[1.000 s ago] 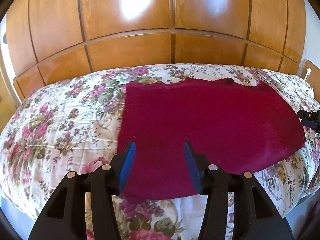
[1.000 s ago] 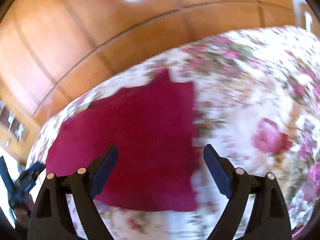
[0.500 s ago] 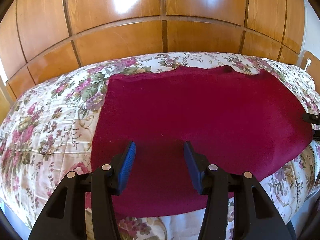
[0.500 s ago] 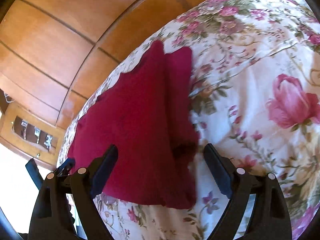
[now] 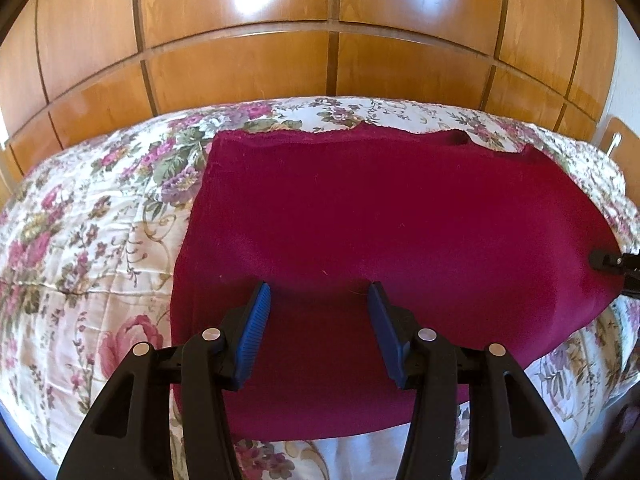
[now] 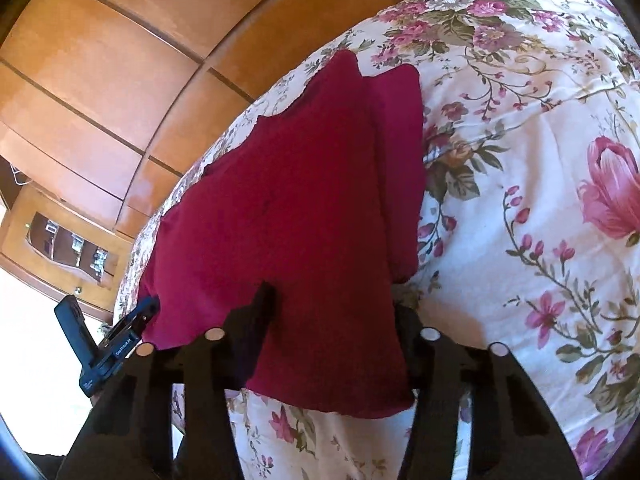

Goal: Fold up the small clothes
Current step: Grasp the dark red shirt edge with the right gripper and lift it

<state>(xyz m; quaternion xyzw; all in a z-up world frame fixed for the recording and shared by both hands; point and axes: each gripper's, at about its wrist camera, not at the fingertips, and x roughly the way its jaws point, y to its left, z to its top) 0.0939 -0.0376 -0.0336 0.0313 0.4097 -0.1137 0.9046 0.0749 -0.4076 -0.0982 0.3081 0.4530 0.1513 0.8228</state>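
Observation:
A dark red garment [image 5: 384, 216] lies spread flat on a floral bedspread [image 5: 88, 216]. My left gripper [image 5: 319, 300] is open, its blue pads over the garment's near edge. In the right wrist view the garment [image 6: 280, 200] has a folded layer along its right side. My right gripper [image 6: 332, 304] is open, jaws straddling the garment's near end, with cloth lying between and over them. The right gripper's tip shows at the garment's right end in the left wrist view [image 5: 612, 260]. The left gripper shows at the garment's far left in the right wrist view [image 6: 112, 340].
A wooden panelled headboard [image 5: 320, 40] rises behind the bed. A wooden nightstand or shelf [image 6: 60, 248] stands beside the bed at left in the right wrist view. Bare bedspread [image 6: 540, 200] spreads to the right of the garment.
Both grippers have moved in closer to the garment. The right gripper has come down over the garment's end, so cloth now lies between its jaws. The left gripper stays open.

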